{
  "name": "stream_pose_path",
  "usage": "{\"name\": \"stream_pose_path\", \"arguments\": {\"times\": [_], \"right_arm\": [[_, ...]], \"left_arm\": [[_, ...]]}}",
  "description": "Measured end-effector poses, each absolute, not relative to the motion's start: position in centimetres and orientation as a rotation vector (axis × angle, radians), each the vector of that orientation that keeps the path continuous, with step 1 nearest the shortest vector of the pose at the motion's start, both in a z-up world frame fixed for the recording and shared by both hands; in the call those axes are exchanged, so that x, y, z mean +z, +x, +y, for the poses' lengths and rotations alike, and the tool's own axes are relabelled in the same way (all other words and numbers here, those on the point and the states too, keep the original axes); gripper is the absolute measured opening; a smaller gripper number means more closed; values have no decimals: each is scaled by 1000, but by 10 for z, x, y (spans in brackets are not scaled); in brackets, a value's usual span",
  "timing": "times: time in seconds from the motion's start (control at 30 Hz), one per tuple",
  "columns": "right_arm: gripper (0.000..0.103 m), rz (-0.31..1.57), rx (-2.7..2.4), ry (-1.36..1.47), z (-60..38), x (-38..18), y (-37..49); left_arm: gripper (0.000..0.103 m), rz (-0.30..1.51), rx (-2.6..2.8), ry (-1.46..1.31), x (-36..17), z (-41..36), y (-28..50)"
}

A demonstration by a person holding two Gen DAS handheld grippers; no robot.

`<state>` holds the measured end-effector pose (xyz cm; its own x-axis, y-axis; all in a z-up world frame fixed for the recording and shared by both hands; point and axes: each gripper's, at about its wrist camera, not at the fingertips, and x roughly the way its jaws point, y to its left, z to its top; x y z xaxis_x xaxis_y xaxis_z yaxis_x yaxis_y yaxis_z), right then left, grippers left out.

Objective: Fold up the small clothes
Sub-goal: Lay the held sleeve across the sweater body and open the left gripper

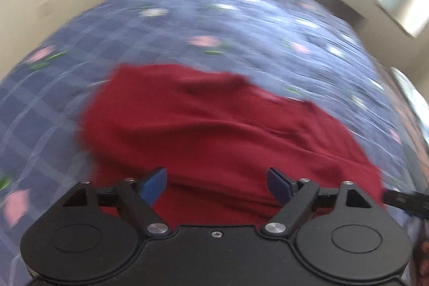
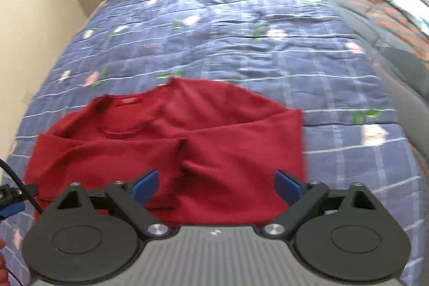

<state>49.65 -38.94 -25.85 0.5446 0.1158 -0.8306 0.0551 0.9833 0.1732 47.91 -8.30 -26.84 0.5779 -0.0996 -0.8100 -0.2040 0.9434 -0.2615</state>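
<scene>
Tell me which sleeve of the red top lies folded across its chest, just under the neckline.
On the red long-sleeved top, it is the sleeve on the picture's left in the right wrist view, its cuff ending mid-chest. The other sleeve slants from the right, higher up.

My left gripper point(image 1: 215, 182) is matt black plastic, its round housings smooth, with bright polished metal pivot screws and blue, slightly glossy plastic fingertips point(image 1: 152, 185). My right gripper point(image 2: 215, 185) is the same matt black plastic, but its middle plate at six o'clock is ribbed grey plastic. The dark red knitted top point(image 2: 166, 146) looks like soft, matt cloth with a fine, slightly fuzzy weave and a ribbed neckline. The blue checked quilted bedspread with pink flowers point(image 2: 241, 44) is matt, puckered cloth. At nine o'clock, the cream wall point(image 2: 29, 31) looks smooth and matt.
</scene>
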Motion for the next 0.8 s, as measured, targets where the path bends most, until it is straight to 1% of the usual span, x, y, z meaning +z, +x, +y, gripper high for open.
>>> {"name": "stream_pose_path", "arguments": {"times": [0.03,0.1,0.17,0.2,0.23,0.3,0.37,0.4,0.43,0.53,0.67,0.7,0.8], "right_arm": [[83,996,45,179,-383,-260,499],[78,995,50,166,-370,-267,505],[74,1010,45,175,-362,-276,510],[69,1020,35,180,-358,-281,511],[62,1033,21,180,-355,-287,513],[53,1054,-4,177,-352,-294,513],[49,1065,-27,176,-349,-298,512],[45,1072,-34,173,-348,-300,511],[43,1080,-42,169,-347,-302,510],[42,1090,-58,161,-345,-305,509],[38,1095,-71,146,-342,-309,509],[36,1096,-72,143,-341,-310,509],[35,1102,-81,122,-337,-312,509]], "left_arm": [[84,962,122,-371,-273,-65,478],[83,953,214,-436,-281,-30,477],[80,924,264,-511,-287,0,476],[79,904,286,-545,-291,15,477],[79,891,297,-559,-293,25,479],[79,863,302,-555,-297,41,486],[81,856,275,-530,-299,50,496],[82,865,254,-512,-300,53,501],[84,877,234,-495,-302,53,504],[84,930,157,-462,-306,49,515],[84,948,129,-544,-314,54,514],[83,948,125,-563,-315,55,513],[76,961,106,-571,-317,57,512]]}}
